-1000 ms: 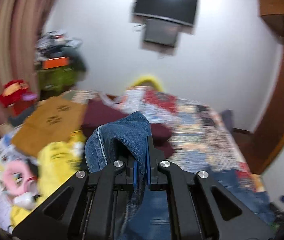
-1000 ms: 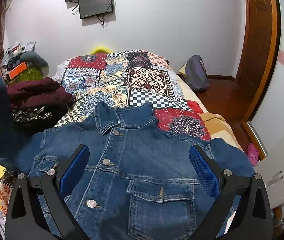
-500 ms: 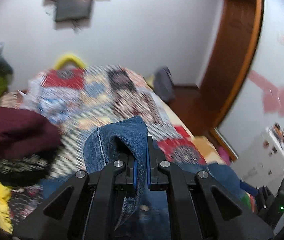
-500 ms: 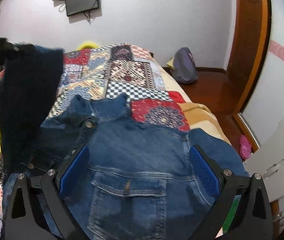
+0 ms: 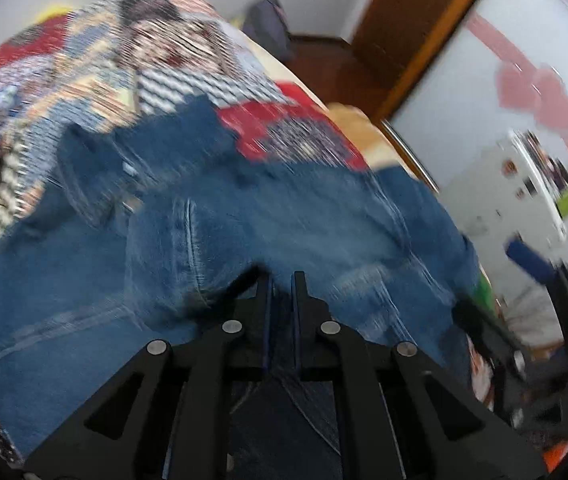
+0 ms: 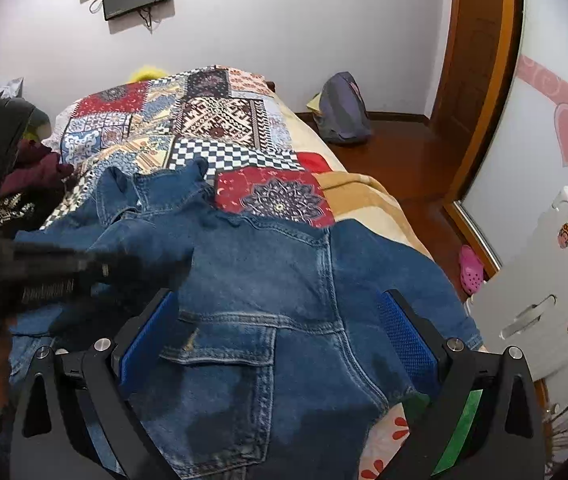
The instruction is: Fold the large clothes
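Note:
A blue denim jacket lies front up on the patchwork bed cover, collar toward the far wall. My left gripper is shut on a denim sleeve, and the cloth runs down between its pads. It points steeply down over the jacket's middle. In the right wrist view the left gripper shows as a blurred black shape reaching in from the left, over the jacket's chest. My right gripper hangs open above the chest pocket, with nothing between its blue pads.
A pile of maroon and dark clothes sits at the bed's left side. A grey backpack leans on the far wall by the wooden door. A white cabinet and a pink shoe are on the right.
My left gripper swung from the left side of the bed rightward and down, carrying the sleeve across the jacket's front. My right gripper drifted slightly forward and lower, staying open.

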